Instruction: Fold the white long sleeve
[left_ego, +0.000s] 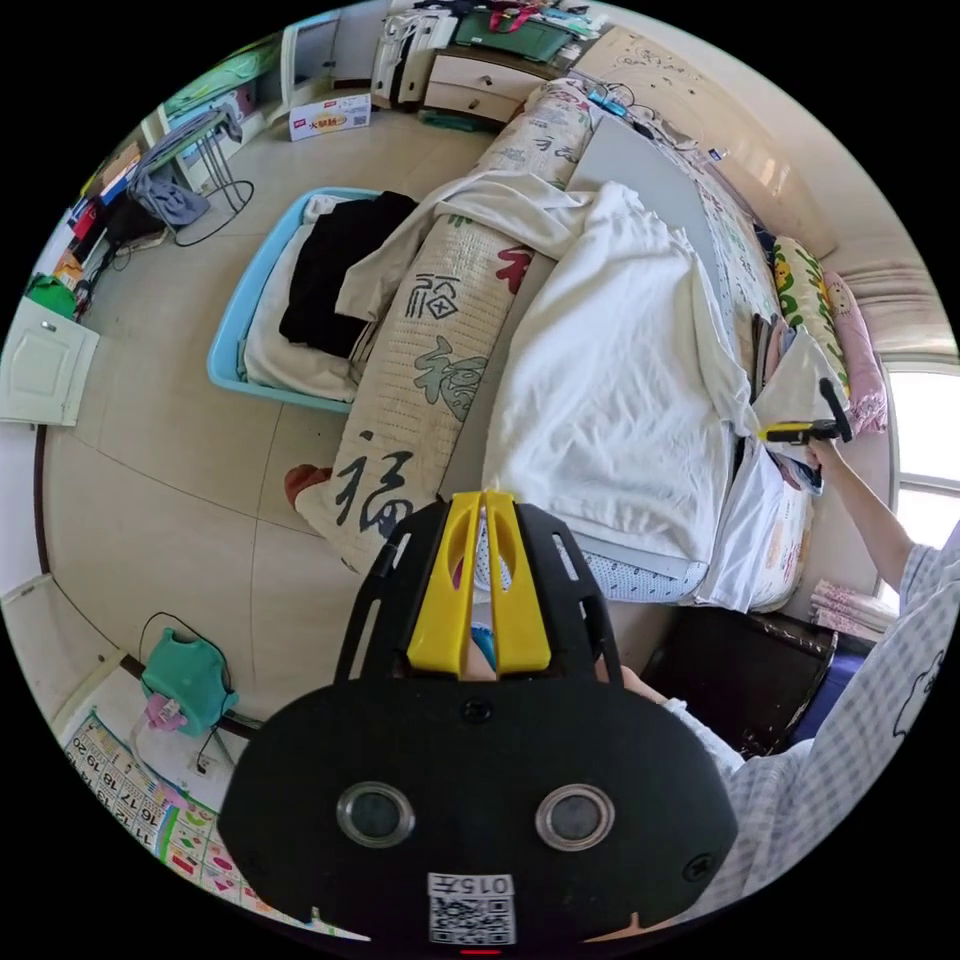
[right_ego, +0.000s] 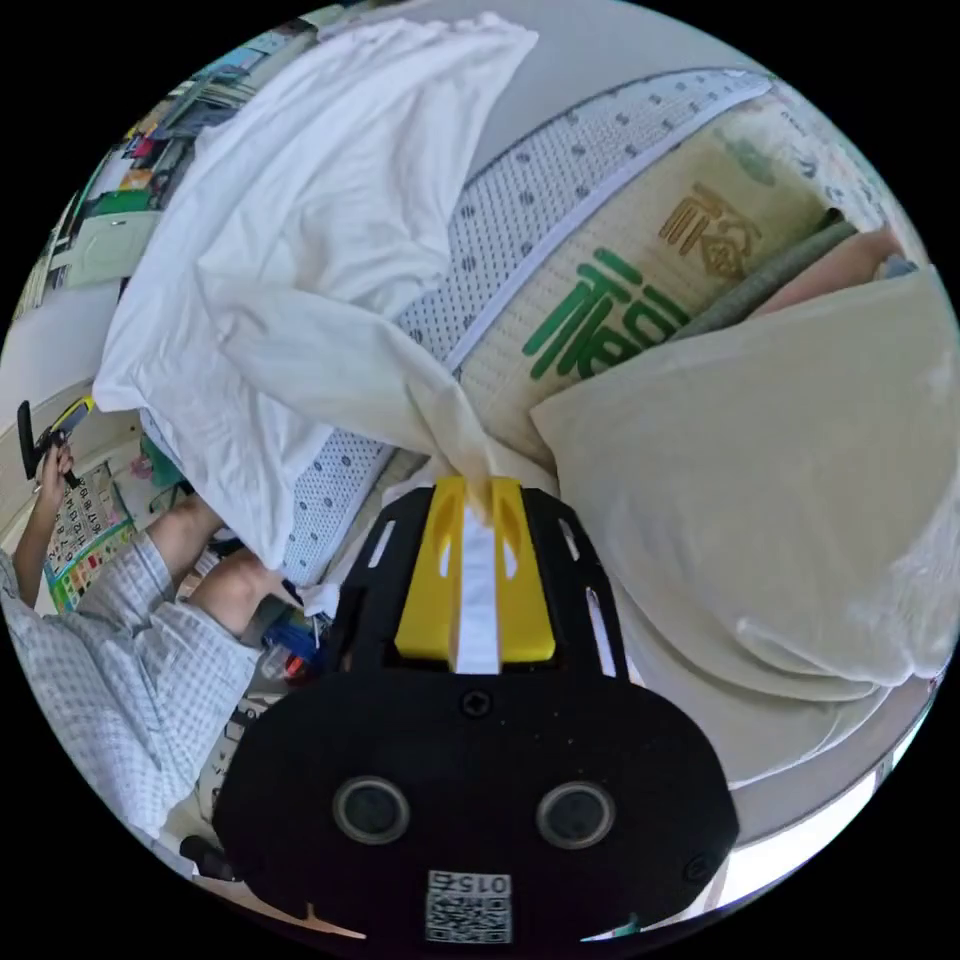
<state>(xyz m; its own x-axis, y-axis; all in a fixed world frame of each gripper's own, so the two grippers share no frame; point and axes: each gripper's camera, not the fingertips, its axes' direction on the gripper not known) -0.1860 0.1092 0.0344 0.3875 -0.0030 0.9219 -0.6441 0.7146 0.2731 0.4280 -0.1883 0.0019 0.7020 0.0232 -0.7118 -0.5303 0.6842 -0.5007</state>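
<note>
The bed (left_ego: 640, 170) carries the white long sleeve (left_ego: 610, 380), its long axis along the mattress. The right gripper (right_ego: 478, 495) pinches a bunched corner. The left gripper (left_ego: 484, 505) has its jaws pressed together, holding nothing. The sleeves are hard to make out.

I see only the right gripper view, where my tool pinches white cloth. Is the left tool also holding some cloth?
Observer: No. In the left gripper view the left tool has its yellow jaws together, with no cloth between them.
Operator: What stands on the floor beside the bed, on the far side from the person?
Observer: A blue basket stands against the printed bolster. It holds a black garment lying on top of pale ones.
</note>
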